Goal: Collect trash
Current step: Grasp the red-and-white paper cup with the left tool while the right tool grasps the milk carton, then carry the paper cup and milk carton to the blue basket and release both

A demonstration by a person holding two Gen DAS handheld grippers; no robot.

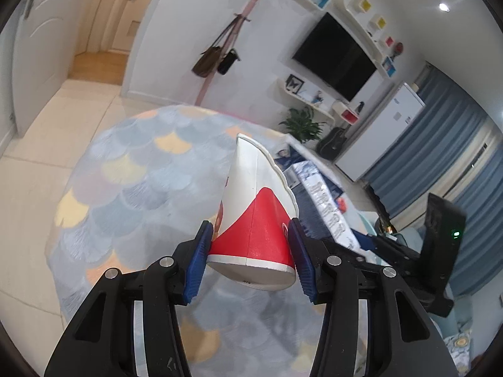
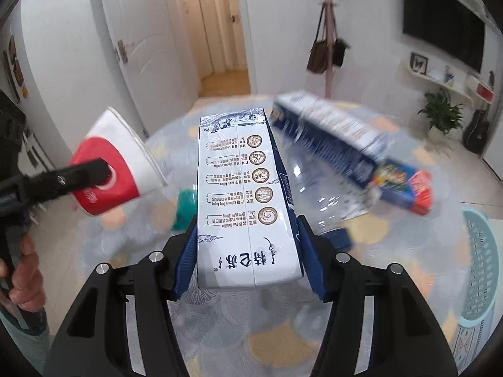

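**Cup and carton both gripped above the rug**

Your left gripper [image 1: 251, 251] pinched a red-and-white paper cup [image 1: 256, 216] near its base, the blue ribbed pads [image 1: 196, 267] pressing its smooth, waxy sides; the cup's far end was squashed flat and creased. Your right gripper [image 2: 246, 257] clamped a tall white-and-navy printed drink carton [image 2: 242, 194], a glossy rectangular box with sharp folded edges, round brown emblems and rows of small print, pointing away from you. Both were held in the air over the round, fuzzy pastel rug with a scallop pattern [image 1: 132, 169]. On that rug lay a long blue-and-white cardboard box [image 2: 339, 138], blurred, and a crumpled teal scrap [image 2: 185, 210]. A pale turquoise slotted plastic basket [image 2: 481, 270] stood at the rug's right edge.
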